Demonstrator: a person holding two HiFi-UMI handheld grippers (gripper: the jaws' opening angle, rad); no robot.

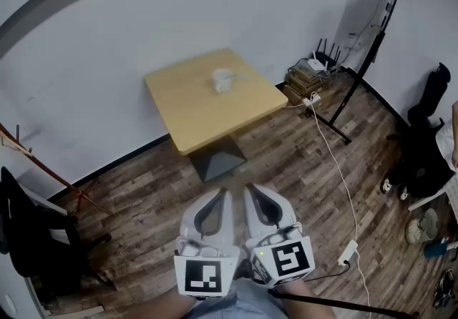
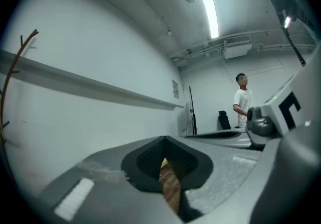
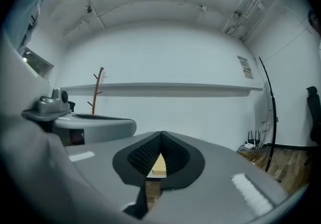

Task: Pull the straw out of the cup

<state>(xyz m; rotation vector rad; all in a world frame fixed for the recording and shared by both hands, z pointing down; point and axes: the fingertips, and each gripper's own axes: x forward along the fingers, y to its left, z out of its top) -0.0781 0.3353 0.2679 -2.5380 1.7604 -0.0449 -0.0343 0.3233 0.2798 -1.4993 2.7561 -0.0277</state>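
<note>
A white cup [image 1: 222,81] stands on the small wooden table [image 1: 193,114] against the far wall; a thin pale straw [image 1: 238,78] seems to lean out of it to the right, too small to be sure. Both grippers are held side by side low in the head view, well short of the table and pointing level at it. My left gripper [image 1: 222,193] [image 2: 164,140] has its jaw tips together with nothing held. My right gripper [image 1: 251,190] [image 3: 161,135] is shut and empty too. Through its jaw gap a slice of the table top [image 3: 159,166] shows.
Wood-plank floor lies between me and the table. A router on stacked boxes [image 1: 309,73] and a black stand [image 1: 368,60] are at the right wall, with a white cable to a power strip [image 1: 348,252]. A black chair [image 1: 28,239] is left. A person [image 2: 243,100] stands far right.
</note>
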